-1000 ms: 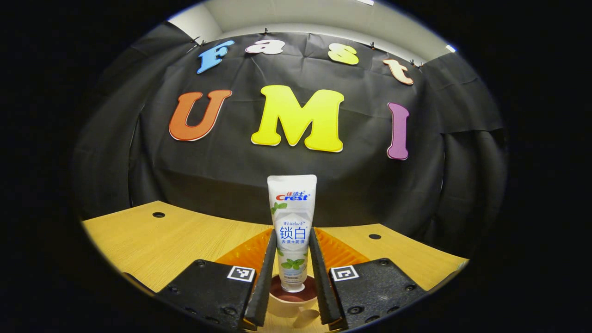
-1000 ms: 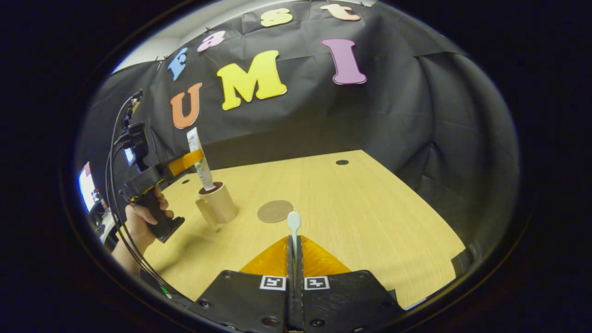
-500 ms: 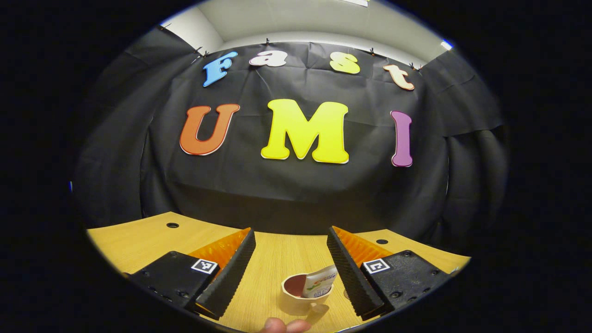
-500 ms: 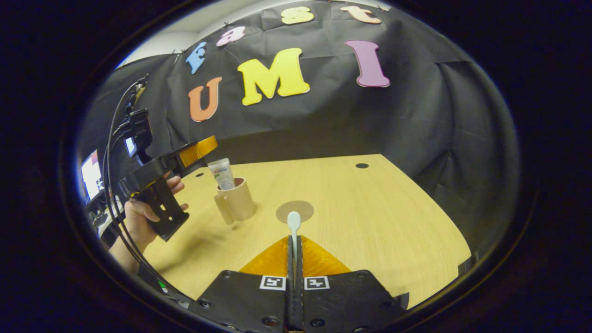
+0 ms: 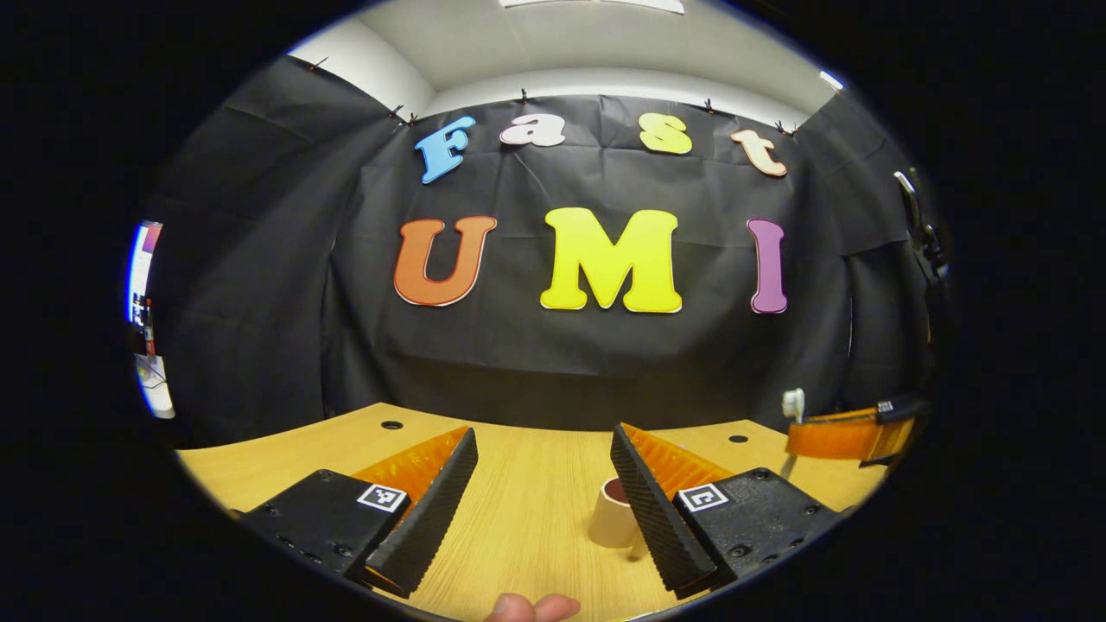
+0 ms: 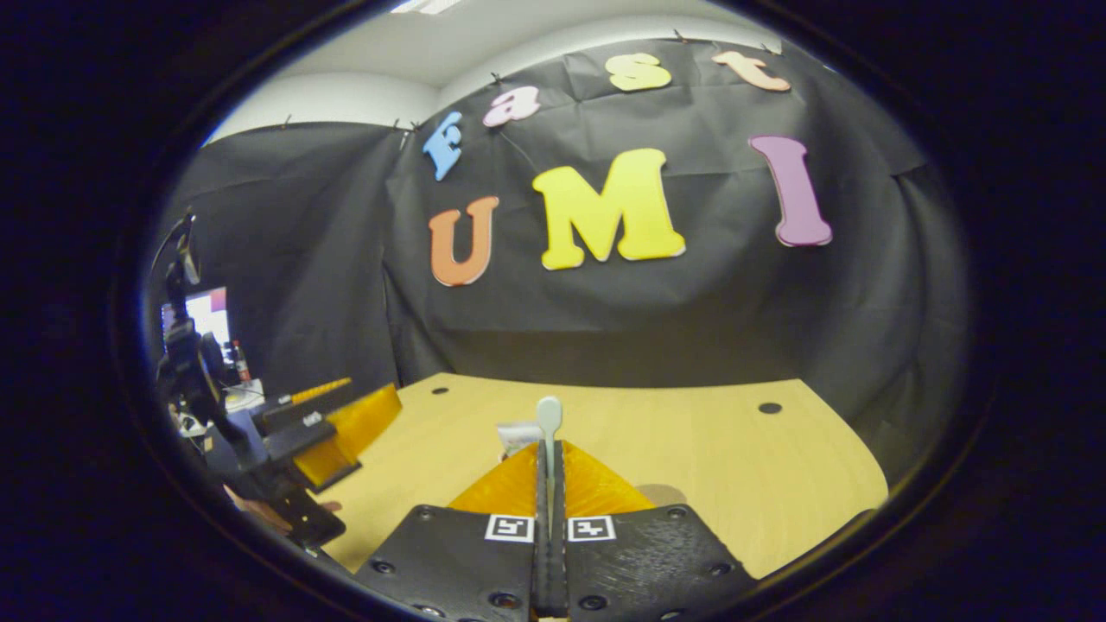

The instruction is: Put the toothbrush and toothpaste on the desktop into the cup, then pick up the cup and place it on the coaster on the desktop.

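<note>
In the left gripper view my left gripper (image 5: 543, 432) is open with only bare desk between its fingers. The beige cup (image 5: 610, 517) stands on the desk, partly behind the right-hand finger. At the far right, the other gripper (image 5: 842, 436) holds the white toothbrush (image 5: 792, 404) with its head upward. In the right gripper view my right gripper (image 6: 549, 447) is shut on the toothbrush (image 6: 549, 413), whose head sticks out past the fingertips. The top of the toothpaste tube (image 6: 517, 433) shows just left of the toothbrush, behind the finger. The left gripper (image 6: 337, 423) is at the left.
The wooden desk (image 6: 708, 458) has small round holes near its back edge (image 6: 769, 408). The black cloth wall runs close behind it. A fingertip (image 5: 531, 607) shows at the bottom of the left gripper view. A screen and clutter (image 6: 207, 345) lie beyond the desk's left side.
The left gripper let go of the toothpaste, which dropped into the cup, then drew back to the cup's left. The right gripper carried the toothbrush toward the cup and tilted up.
</note>
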